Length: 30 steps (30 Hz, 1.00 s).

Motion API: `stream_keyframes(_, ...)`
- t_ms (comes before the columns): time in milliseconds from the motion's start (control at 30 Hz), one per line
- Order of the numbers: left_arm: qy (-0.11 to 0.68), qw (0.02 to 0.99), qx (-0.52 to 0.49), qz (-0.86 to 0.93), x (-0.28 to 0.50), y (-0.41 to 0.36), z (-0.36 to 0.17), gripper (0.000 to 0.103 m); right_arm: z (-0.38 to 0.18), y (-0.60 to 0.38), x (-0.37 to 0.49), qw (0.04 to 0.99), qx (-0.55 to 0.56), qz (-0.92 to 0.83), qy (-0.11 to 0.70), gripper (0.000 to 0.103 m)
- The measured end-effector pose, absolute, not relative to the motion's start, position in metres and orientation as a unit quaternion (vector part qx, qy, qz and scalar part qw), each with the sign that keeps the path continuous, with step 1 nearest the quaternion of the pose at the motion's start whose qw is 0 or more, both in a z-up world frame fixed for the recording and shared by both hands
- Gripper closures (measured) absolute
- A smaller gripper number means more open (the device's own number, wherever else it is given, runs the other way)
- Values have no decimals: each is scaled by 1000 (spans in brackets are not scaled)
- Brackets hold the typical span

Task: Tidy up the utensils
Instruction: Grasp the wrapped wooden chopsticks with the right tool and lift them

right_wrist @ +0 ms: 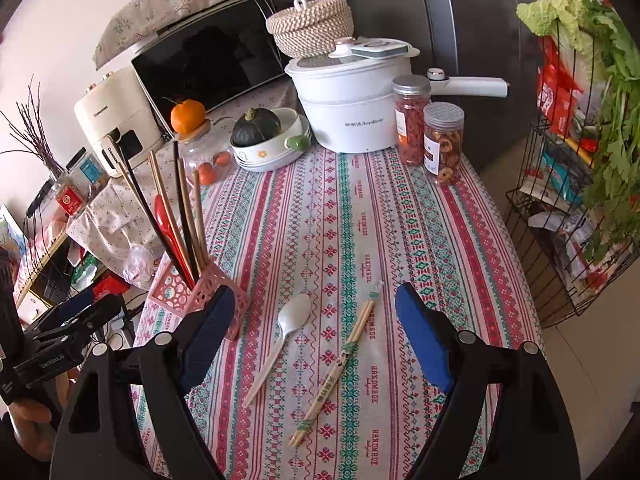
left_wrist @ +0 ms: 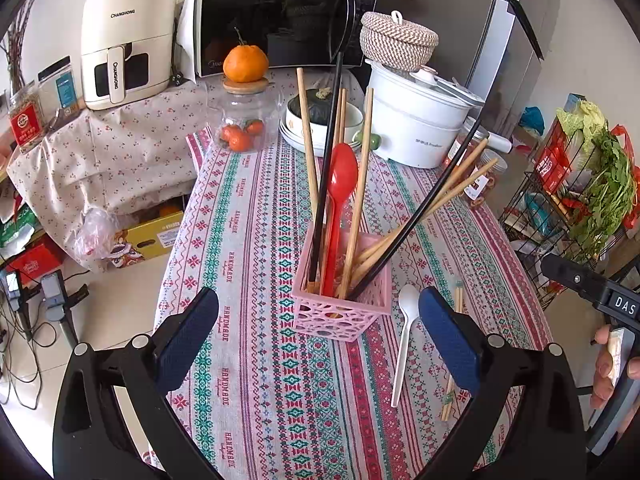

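A pink lattice utensil holder (left_wrist: 340,312) stands on the patterned tablecloth (left_wrist: 256,380), holding a red spoon (left_wrist: 338,200), several wooden chopsticks (left_wrist: 362,184) and two black chopsticks (left_wrist: 326,184). My left gripper (left_wrist: 318,332) is open and empty, just in front of the holder. A white plastic spoon (right_wrist: 280,344) and a wrapped pair of chopsticks (right_wrist: 340,364) lie flat on the cloth. My right gripper (right_wrist: 312,336) is open and empty above them. The holder (right_wrist: 216,292) shows at its left. The white spoon (left_wrist: 404,340) lies right of the holder in the left wrist view.
At the table's far end stand a white electric pot (right_wrist: 348,112), two snack jars (right_wrist: 442,140), stacked bowls with a dark squash (right_wrist: 264,136) and a glass jar with an orange on top (left_wrist: 244,108). A wire vegetable rack (right_wrist: 576,184) stands at the right.
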<state>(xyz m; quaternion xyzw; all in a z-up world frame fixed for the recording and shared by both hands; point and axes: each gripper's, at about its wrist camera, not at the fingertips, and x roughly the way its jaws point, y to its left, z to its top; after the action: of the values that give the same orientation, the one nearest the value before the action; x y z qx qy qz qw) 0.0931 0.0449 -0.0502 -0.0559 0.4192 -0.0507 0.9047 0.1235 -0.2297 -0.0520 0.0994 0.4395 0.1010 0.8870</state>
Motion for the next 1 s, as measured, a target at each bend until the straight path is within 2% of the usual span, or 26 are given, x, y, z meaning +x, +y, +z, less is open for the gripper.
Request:
stream_keyframes(300, 474, 877, -74, -39, 93, 42, -91, 7, -137, -229, 138, 844, 47, 50, 532, 23)
stream_keyframes(567, 487, 870, -54, -51, 93, 32, -102, 7, -175, -216, 160, 826, 20, 39, 562, 25)
stream_keyframes(767, 498, 864, -42, -64, 91, 27, -110, 7, -189, -207, 170, 820, -8, 25, 572, 51)
stream_keyframes(833, 500, 862, -39, -68, 89, 26, -112, 7, -188, -204, 171, 821, -13, 31, 570, 70)
stream_keyframes(933, 503, 860, -38, -75, 88, 24, -112, 7, -186, -198, 170, 815, -15, 44, 577, 93)
stream_keyframes(1000, 502, 860, -37, -84, 86, 21, -110, 7, -185, -200, 169, 808, -6, 54, 587, 98)
